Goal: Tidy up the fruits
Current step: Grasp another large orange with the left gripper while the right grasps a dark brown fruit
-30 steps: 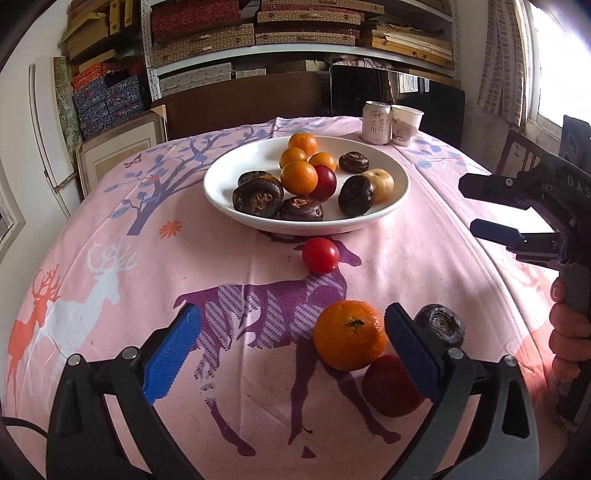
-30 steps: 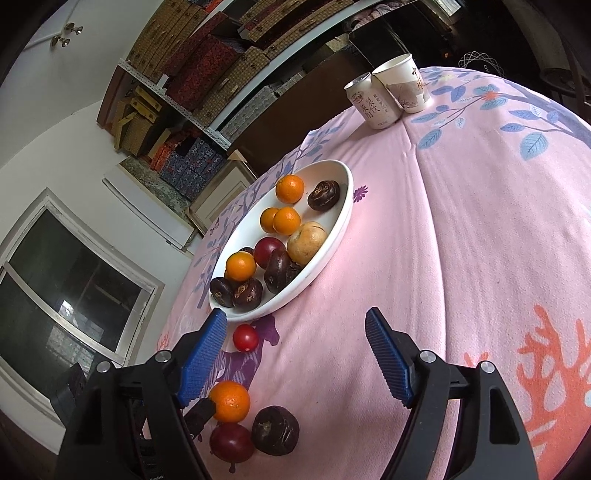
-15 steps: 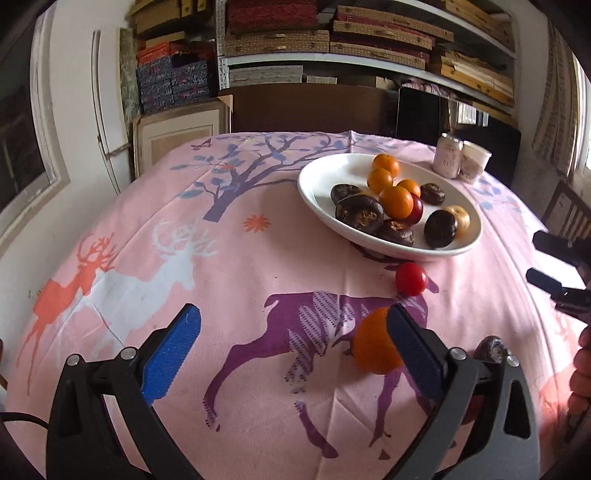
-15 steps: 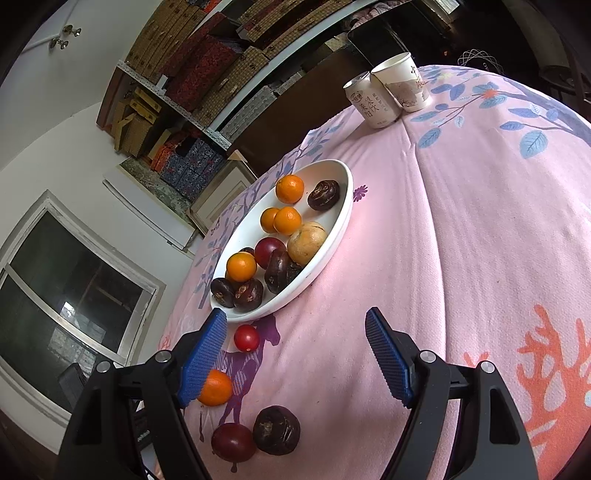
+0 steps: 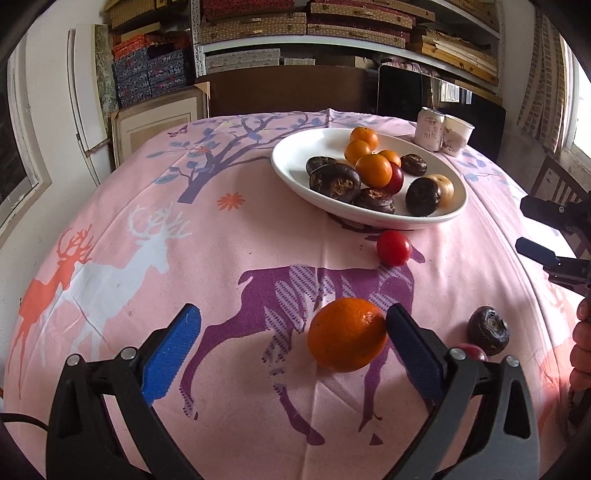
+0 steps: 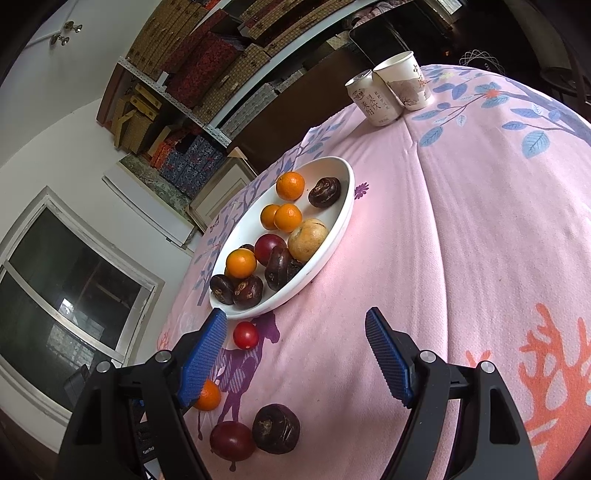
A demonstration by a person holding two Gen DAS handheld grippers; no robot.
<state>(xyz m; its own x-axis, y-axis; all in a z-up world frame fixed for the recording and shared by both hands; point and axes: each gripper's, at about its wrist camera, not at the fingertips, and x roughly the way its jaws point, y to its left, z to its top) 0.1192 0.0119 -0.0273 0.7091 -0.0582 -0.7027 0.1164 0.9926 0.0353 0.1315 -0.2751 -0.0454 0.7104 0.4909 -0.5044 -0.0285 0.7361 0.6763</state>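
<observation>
A white bowl (image 5: 295,173) holds several oranges and dark fruits; it also shows in the right wrist view (image 6: 343,206). Loose on the pink cloth lie an orange (image 5: 347,334), a small red tomato (image 5: 393,247), a dark round fruit (image 5: 488,330) and a dark red fruit (image 5: 474,352). My left gripper (image 5: 291,343) is open, the orange touching its right finger's inner side. My right gripper (image 6: 295,354) is open and empty above the cloth, with the tomato (image 6: 246,335), orange (image 6: 208,397), dark fruit (image 6: 276,428) and red fruit (image 6: 232,440) near its left finger.
A drink can (image 5: 428,129) and a paper cup (image 5: 457,136) stand at the table's far right edge. Shelves with boxes (image 5: 295,29) rise behind the table. The right gripper shows at the right edge of the left wrist view (image 5: 554,236).
My left gripper has swung left and then back, so the orange now sits just inside its right finger. The right gripper has barely moved.
</observation>
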